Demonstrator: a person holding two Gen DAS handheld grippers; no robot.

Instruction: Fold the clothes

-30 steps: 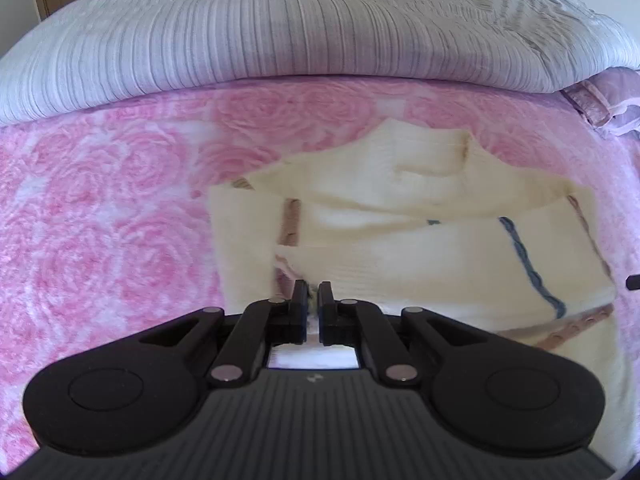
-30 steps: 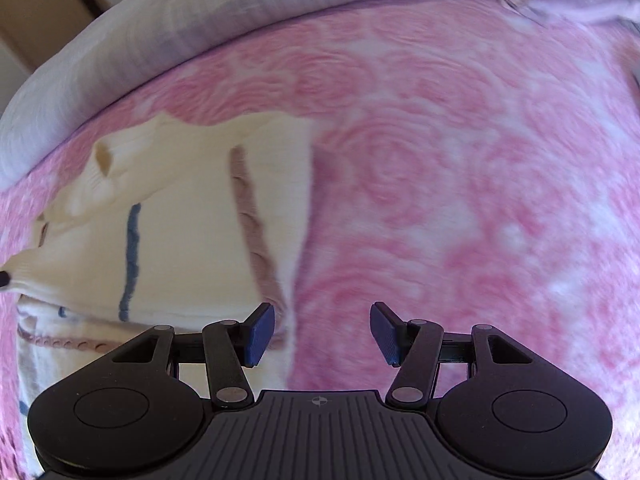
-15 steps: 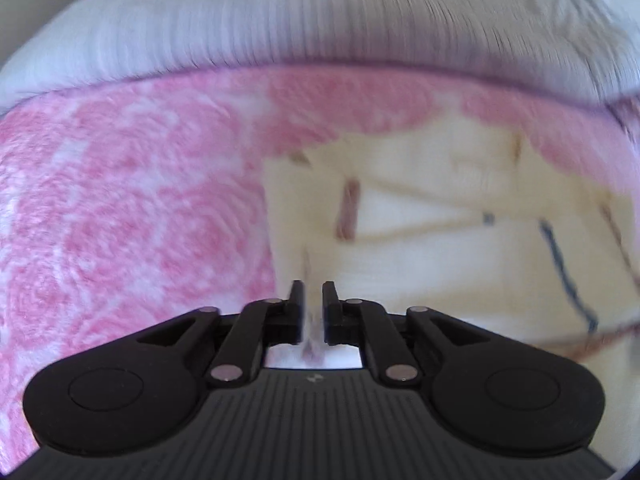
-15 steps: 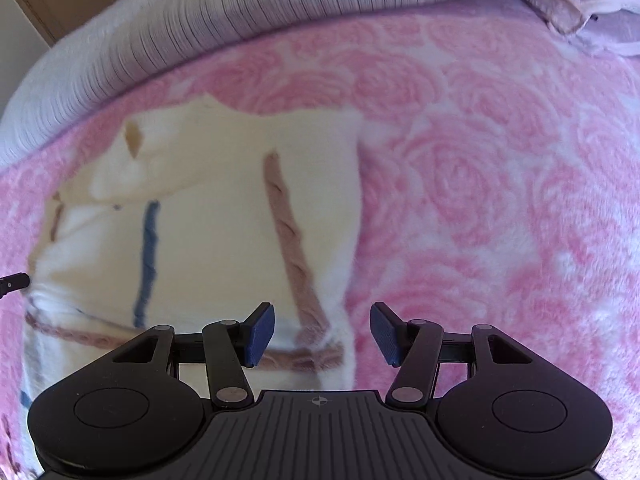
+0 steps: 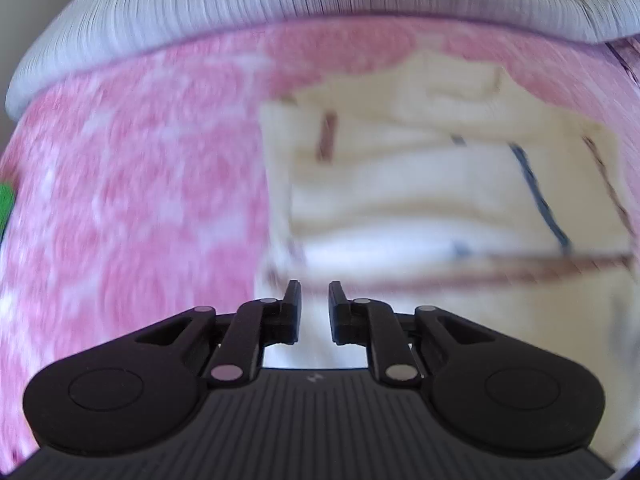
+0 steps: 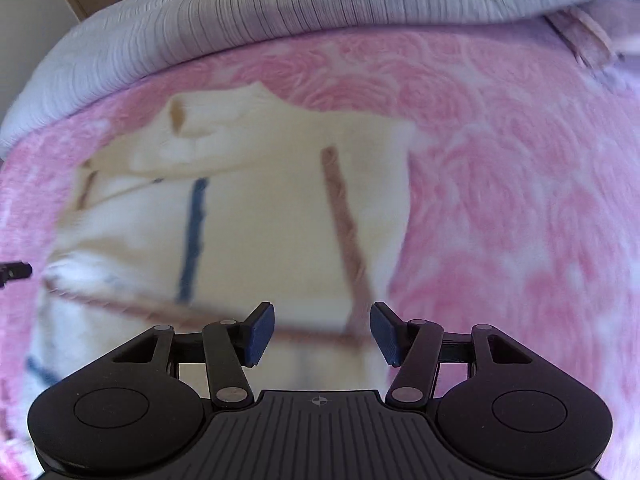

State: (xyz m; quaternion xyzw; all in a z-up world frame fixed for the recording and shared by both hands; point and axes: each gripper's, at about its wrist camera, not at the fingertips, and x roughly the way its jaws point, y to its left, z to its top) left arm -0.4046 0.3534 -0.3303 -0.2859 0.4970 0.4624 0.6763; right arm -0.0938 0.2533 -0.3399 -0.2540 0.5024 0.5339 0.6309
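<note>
One cream sweater point(image 5: 420, 208) is lying partly folded on one pink rose-patterned blanket point(image 5: 132, 200), with one grey ribbed duvet point(image 5: 280, 4) bunching along the far edge; the knit is showing brown cable lines and blue ones, a single blue line and a brown line running near to far in the right wrist view, a brown line crossing them close to the fingers; two grippers are working, one per hand; the left gripper point(image 5: 315, 300) is hovering with its fingers a narrow gap apart, nothing pinched between them, cream fabric showing through the gap, though blur is hiding whether the tips are touching the cloth; the sweater is spreading ahead of it and off to the right, its left edge lying just left of the fingers; the right gripper point(image 6: 322, 330) is standing wide open, its blue pads point(image 6: 262, 328) empty, hanging over the near right corner of the sweater point(image 6: 260, 208), where the brown lines are meeting; the garment is stretching far and left from there, bare blanket point(image 6: 520, 220) lying to the right.
</note>
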